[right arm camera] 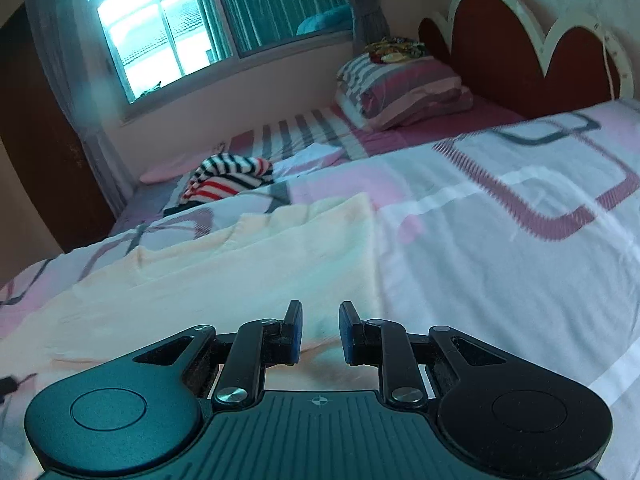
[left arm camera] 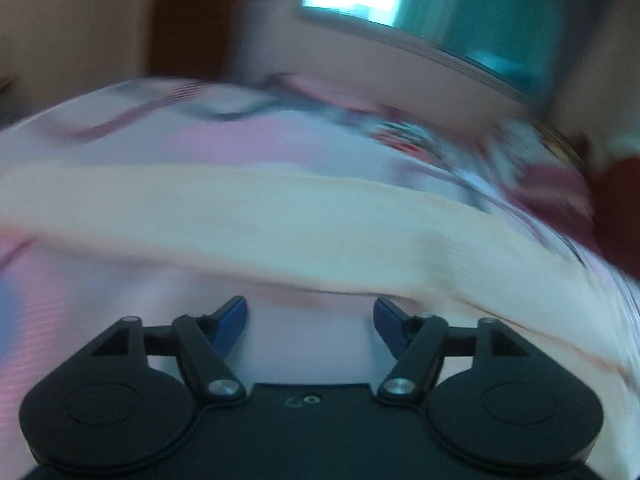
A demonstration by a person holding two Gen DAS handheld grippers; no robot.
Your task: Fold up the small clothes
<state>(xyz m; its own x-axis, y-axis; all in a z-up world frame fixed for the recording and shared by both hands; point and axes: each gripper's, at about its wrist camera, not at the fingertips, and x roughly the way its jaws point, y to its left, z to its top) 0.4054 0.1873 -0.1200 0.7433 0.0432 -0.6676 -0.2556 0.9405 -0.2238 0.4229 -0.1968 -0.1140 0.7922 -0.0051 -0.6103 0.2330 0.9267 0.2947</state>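
Both grippers are hovering empty over the cream garment [right arm camera: 224, 264] lying flat on the bed [right arm camera: 500, 248]: left gripper [left arm camera: 310, 322] gaping wide, right gripper [right arm camera: 320, 332] narrowly parted (left view blurred). Probably between folds; next, an edge needs pinching.

Daylight from the window [right arm camera: 160, 36] blows out its panes; the left wrist view is heavily motion-blurred, fisheye curvature bending everything around that window

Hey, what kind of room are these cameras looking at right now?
Most likely a bedroom. A bed under a patterned sheet fills the view, with a scalloped headboard, stacked pillows and a curtained window behind. A cream garment lies on the bed.
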